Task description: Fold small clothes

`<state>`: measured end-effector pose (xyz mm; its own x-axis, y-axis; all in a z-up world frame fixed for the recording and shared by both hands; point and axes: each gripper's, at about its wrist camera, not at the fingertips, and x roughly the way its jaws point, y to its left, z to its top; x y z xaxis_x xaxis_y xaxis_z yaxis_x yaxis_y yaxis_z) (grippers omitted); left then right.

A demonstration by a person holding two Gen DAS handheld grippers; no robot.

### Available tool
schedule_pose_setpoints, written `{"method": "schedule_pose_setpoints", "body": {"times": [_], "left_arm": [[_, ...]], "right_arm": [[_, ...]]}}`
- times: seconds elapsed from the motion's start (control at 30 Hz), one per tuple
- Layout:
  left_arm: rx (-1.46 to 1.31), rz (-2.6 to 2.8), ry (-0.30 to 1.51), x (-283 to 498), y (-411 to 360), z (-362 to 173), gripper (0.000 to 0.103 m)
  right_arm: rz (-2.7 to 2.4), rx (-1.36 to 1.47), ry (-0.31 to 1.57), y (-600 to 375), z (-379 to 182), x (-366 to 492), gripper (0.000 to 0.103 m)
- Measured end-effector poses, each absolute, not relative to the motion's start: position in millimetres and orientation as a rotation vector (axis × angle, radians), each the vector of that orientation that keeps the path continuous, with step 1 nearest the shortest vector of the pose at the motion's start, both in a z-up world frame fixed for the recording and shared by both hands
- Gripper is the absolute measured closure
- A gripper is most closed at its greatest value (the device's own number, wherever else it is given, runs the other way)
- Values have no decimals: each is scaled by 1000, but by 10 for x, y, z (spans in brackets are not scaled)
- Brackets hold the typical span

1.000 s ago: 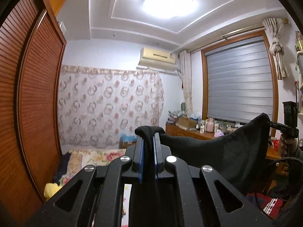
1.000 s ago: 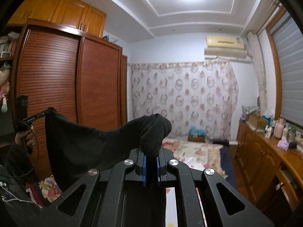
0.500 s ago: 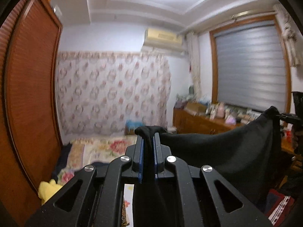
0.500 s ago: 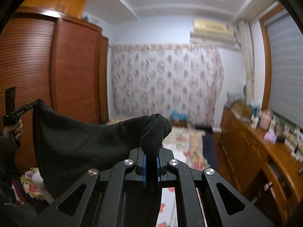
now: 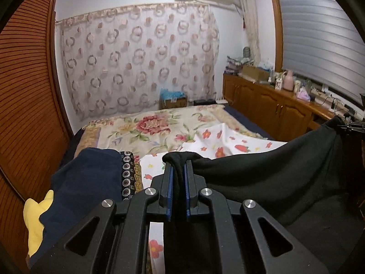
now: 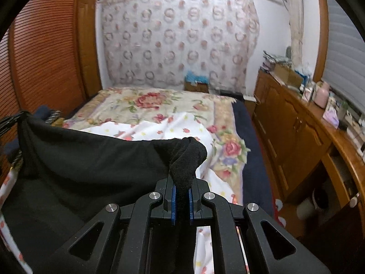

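Note:
A black garment (image 5: 273,178) hangs stretched between my two grippers above the bed. My left gripper (image 5: 178,171) is shut on one top corner of it. My right gripper (image 6: 181,187) is shut on the other corner, where the cloth bunches above the jaws. The garment also shows in the right wrist view (image 6: 79,159), sagging to the left toward the other gripper's tip (image 6: 11,119). In the left wrist view the right gripper's tip (image 5: 351,126) shows at the far right edge.
Below lies a bed with a floral cover (image 5: 146,127) and a white flower-print sheet (image 5: 219,141). A dark blue garment (image 5: 86,178) and a yellow item (image 5: 34,219) lie at the left. A wooden wardrobe (image 5: 22,91) stands left, a wooden cabinet (image 6: 296,132) right.
Both grippers have tilted downward with the black garment held between them; the views swung from ceiling and walls to the bed. The garment stays stretched between them.

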<state>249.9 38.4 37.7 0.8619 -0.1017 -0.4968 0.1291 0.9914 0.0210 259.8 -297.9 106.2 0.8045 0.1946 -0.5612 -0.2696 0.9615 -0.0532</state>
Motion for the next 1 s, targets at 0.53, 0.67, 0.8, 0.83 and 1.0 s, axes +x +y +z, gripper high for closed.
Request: {"method": "schedule_pose_setpoints", "body": {"times": [0.53, 0.67, 0.8, 0.83, 1.0], "left_arm": [[84, -163, 626, 2845, 286, 361, 49], [91, -190, 628, 2597, 288, 414, 34], [111, -192, 650, 2316, 267, 345, 33], [120, -197, 666, 2229, 259, 295, 33], [100, -229, 728, 1890, 259, -2, 33]], "right_arm": [[149, -99, 653, -3002, 796, 2845, 69], [159, -109, 643, -3007, 802, 2693, 59], [211, -92, 657, -3050, 648, 2501, 59], [224, -87, 665, -3053, 624, 2395, 59], [292, -60, 713, -3110, 387, 2007, 52]]}}
